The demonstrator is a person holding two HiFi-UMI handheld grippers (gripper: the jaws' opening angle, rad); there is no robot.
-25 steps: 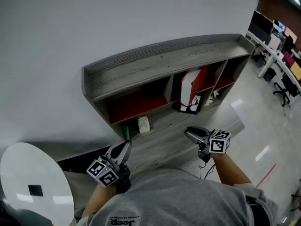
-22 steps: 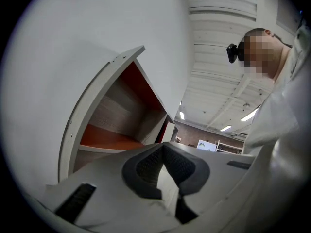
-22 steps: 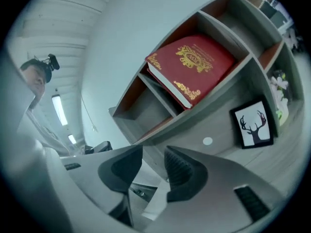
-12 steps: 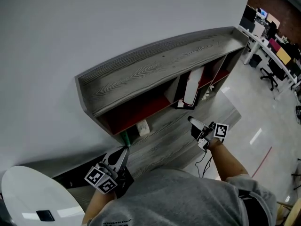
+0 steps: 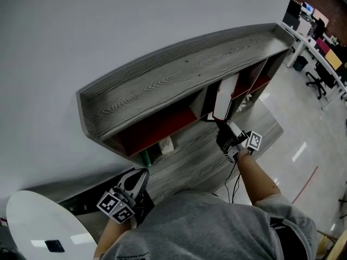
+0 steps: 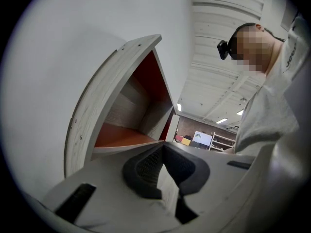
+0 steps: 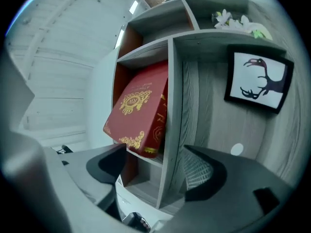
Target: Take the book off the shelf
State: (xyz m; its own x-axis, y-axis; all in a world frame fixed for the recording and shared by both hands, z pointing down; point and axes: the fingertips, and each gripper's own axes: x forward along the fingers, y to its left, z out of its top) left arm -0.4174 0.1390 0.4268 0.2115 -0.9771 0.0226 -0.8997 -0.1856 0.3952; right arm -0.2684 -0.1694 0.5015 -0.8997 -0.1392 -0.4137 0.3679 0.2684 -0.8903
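Observation:
A red book (image 7: 141, 110) with gold ornament leans in a compartment of the grey shelf (image 5: 179, 75); in the head view the book (image 5: 223, 96) shows its white edge and red cover. My right gripper (image 5: 224, 129) hangs just in front of and below the book. Its jaws have just been opening, and the right gripper (image 7: 154, 154) now stands open with nothing gripped, the shelf's upright divider (image 7: 176, 106) showing beyond the gap. My left gripper (image 5: 136, 179) is low at the shelf's left end, and in its own view the left gripper (image 6: 163, 165) has its pads together.
A framed black-on-white picture (image 7: 257, 81) and white flowers (image 7: 233, 19) fill compartments beside the book. A small white box (image 5: 166, 144) and a green item (image 5: 145, 157) sit on the lower shelf. A white round table (image 5: 38, 226) is at left; office desks (image 5: 320, 42) stand far right.
My right gripper has moved up toward the book, rolled over, and its jaws have spread apart. The left gripper has shifted only slightly.

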